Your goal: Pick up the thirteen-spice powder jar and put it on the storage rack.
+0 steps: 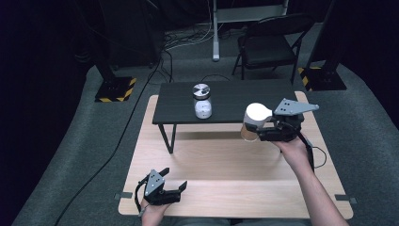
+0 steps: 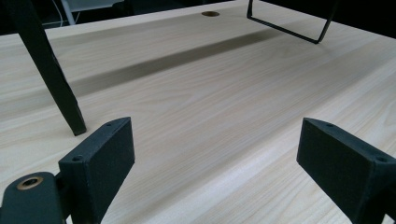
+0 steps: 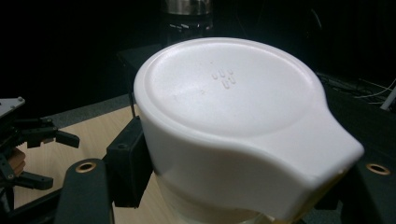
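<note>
Left gripper (image 1: 175, 184) low at near edge of pale wooden table (image 1: 226, 179), jaws spread wide with bare board between them, clamped on nothing. Right gripper (image 1: 258, 129) raised at right, just in front of small black table (image 1: 226, 101), jaws closed against sides of white-lidded container (image 1: 256, 121); lid (image 3: 233, 93) broad and flat, with spout-like tab toward right of right gripper view. Glass jar (image 1: 203, 104) with shiny metal lid upright on small black table, well apart from held container; black folding chair (image 1: 270, 44) beyond.
</note>
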A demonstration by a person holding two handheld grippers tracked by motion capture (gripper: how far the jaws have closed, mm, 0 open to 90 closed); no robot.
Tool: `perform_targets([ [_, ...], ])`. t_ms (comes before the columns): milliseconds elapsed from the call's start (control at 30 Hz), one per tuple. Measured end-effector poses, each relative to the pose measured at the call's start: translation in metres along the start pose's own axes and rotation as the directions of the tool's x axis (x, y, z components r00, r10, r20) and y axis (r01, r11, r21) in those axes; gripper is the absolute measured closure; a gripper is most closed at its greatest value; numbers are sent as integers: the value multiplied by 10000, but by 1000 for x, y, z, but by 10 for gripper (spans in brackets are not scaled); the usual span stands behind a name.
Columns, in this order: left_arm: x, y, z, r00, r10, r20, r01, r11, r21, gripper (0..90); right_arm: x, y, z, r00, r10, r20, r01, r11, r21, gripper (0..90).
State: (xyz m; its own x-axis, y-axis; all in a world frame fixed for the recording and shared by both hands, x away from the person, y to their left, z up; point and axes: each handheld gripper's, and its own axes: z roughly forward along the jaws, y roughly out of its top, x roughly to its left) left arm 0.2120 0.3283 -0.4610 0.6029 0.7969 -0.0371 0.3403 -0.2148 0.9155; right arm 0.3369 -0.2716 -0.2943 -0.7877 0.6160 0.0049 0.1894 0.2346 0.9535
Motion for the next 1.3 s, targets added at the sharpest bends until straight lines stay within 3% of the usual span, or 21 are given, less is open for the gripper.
perform_targets([
  [500,0,0,0,10000,3,7,-3,10000,-3,106,-7,16,5,9994,137,313,-131,9998,-179,298],
  [733,1,0,0,10000,-6,14,6,10000,-8,106,-12,23,12,9974,212,693,-201,9997,-168,298],
  [1033,1,0,0,10000,-19,24,19,10000,-14,106,-21,29,24,9929,587,1038,-574,9982,-150,297],
  [1300,1,-1,0,10000,-34,26,34,10000,-25,106,-31,19,28,9910,960,938,-908,9942,-579,296],
])
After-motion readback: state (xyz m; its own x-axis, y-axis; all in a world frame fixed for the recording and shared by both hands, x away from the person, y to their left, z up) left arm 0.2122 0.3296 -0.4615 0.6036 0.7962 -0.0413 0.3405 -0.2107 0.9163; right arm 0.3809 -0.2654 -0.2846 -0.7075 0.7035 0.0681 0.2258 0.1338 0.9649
